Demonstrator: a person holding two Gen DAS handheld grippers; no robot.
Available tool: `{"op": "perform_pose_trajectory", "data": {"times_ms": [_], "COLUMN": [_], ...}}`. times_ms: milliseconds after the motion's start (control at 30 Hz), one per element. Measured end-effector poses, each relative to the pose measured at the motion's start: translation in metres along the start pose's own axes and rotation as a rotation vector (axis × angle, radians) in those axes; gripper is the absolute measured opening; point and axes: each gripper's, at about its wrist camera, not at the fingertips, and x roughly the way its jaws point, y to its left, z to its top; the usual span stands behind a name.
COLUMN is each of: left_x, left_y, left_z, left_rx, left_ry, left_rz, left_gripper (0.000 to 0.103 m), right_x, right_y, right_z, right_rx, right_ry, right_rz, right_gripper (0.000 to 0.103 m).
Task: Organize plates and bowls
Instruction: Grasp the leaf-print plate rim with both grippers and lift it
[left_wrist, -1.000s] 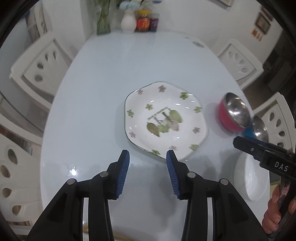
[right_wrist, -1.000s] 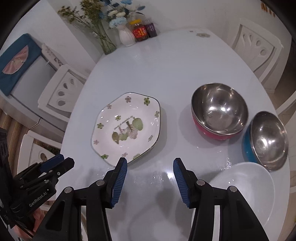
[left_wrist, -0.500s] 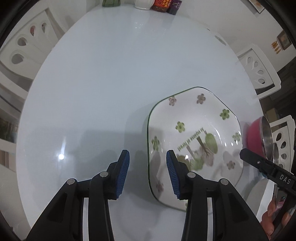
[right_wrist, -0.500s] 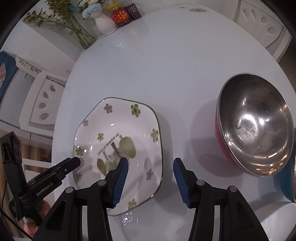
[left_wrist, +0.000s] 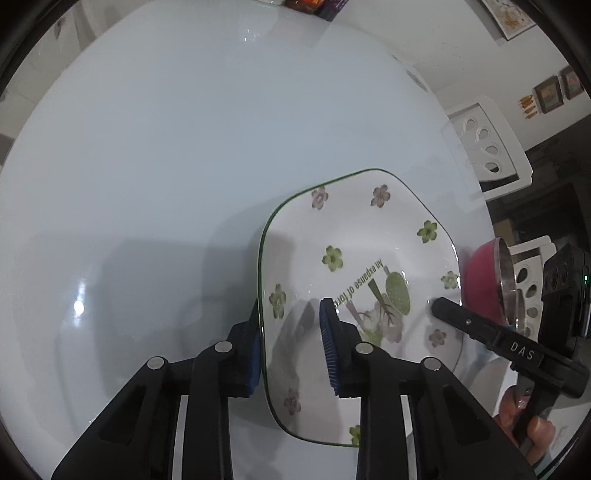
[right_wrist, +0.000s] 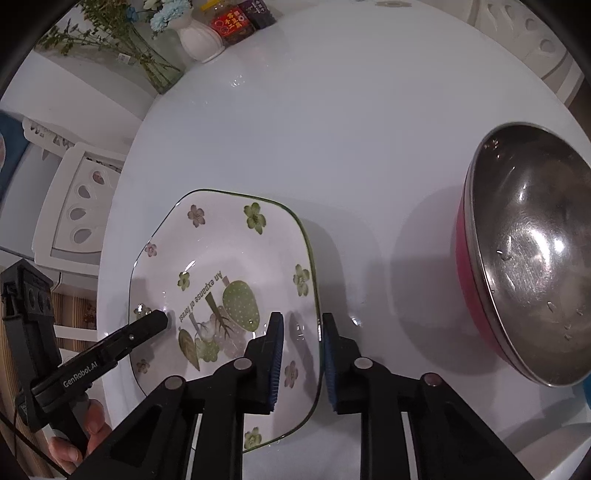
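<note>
Left gripper (left_wrist: 291, 343) & right gripper (right_wrist: 301, 354): jaws spread, each straddling opposite rims of the flowered plate (right_wrist: 229, 288) on the desk (right_wrist: 332, 129). Steel bowl (right_wrist: 532, 258) right of right jaws.

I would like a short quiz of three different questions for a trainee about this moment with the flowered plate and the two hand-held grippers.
1. True or false: the left hand-held gripper has its fingers on both sides of the rim of the flowered plate.
2. Multiple choice: on which edge of the flowered plate does the right hand-held gripper sit, seen from its own camera? A) far edge B) right edge C) left edge
3. Fill in: the bowl standing to the right of the plate is steel inside and ____ outside.

Key: 1 true; 2 B; 3 red (pinkish red).
</note>
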Motion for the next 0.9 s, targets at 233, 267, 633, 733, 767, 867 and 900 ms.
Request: {"op": "perform_pose_trajectory", "data": {"times_ms": [233, 267, 633, 733, 767, 867, 900], "left_x": [-0.004, -0.005, -0.041, -0.050, -0.053, -0.062, -0.067], "left_y": [0.002, 0.001, -0.002, -0.002, -0.001, -0.001, 0.000], "left_z": [-0.005, -0.008, -0.034, -0.043, -0.047, -0.061, -0.067], "left_rx": [0.052, 0.063, 0.064, 0.055, 0.047, 0.029, 0.019], "left_ry": [-0.028, -0.031, -0.066, -0.075, -0.079, -0.094, -0.100], "left_rz": [-0.010, -0.002, 0.031, 0.037, 0.037, 0.043, 0.043], "left_gripper": [0.024, 0.024, 0.024, 0.024, 0.024, 0.024, 0.024], "right_x": [-0.006, -0.006, -0.028, -0.031, -0.032, -0.037, -0.040], "right_y": [-0.001, 0.000, 0.024, 0.030, 0.031, 0.035, 0.038], "right_z": [-0.005, -0.006, -0.037, -0.047, -0.052, -0.064, -0.069], "right_rx": [-0.065, -0.072, -0.200, -0.223, -0.227, -0.242, -0.254], "right_ry": [-0.003, -0.002, -0.025, -0.021, -0.019, -0.011, -0.012], "right_rz": [-0.004, -0.007, -0.015, -0.015, -0.011, 0.007, 0.007], "right_gripper": [0.014, 0.014, 0.014, 0.014, 0.014, 0.014, 0.014]}}
